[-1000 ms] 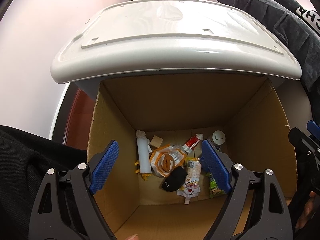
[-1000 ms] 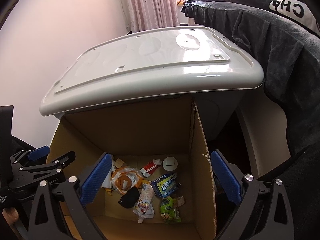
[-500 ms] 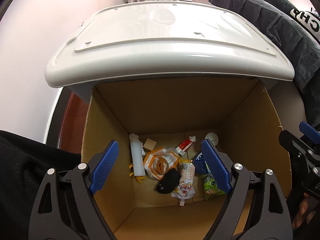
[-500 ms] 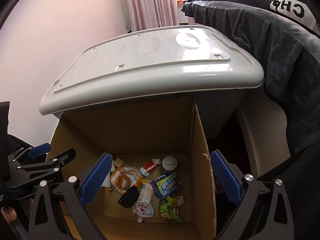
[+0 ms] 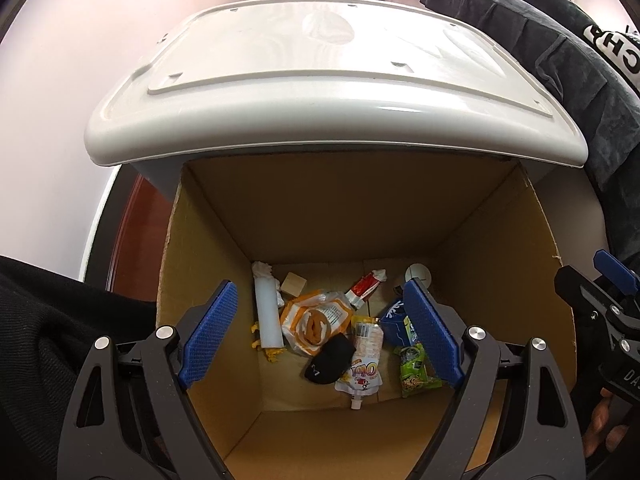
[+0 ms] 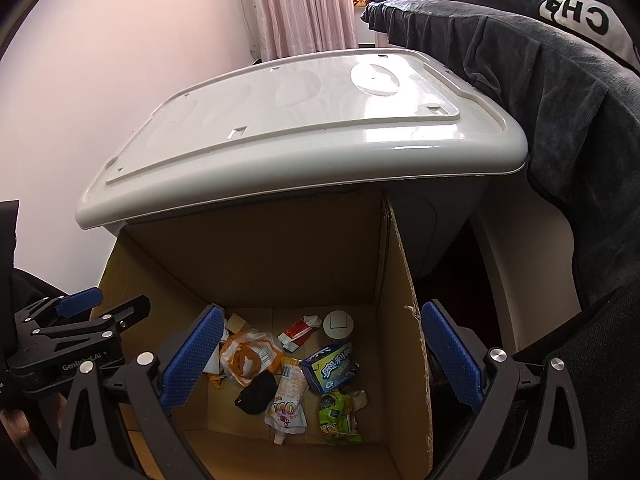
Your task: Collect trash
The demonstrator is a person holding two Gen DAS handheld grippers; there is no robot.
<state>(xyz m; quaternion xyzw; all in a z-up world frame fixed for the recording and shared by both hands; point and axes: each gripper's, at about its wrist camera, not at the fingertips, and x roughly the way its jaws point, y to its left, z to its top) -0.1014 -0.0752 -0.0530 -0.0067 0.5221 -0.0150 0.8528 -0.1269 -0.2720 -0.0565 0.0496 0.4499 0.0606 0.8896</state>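
An open cardboard box (image 5: 332,208) (image 6: 264,256) holds trash on its floor: an orange-and-white wrapper (image 5: 316,322) (image 6: 250,354), a white tube (image 5: 266,312), a drink pouch (image 5: 362,368) (image 6: 288,400), a black item (image 5: 330,364) (image 6: 256,392), a blue packet (image 6: 330,366), a green packet (image 5: 414,372) (image 6: 336,412), a red-and-white wrapper (image 5: 364,288) and a white round lid (image 6: 338,322). My left gripper (image 5: 320,340) is open and empty above the box. My right gripper (image 6: 320,364) is open and empty, its right finger outside the box's right wall.
A grey plastic lid (image 5: 320,80) (image 6: 304,128) overhangs the box's far edge. A dark garment (image 5: 540,40) (image 6: 560,100) hangs at the right. A pink wall is at the left, and curtains (image 6: 300,4) at the back.
The left gripper has risen and tilted a little, so the box floor shows more fully. The right gripper has hardly moved. Both stay open.
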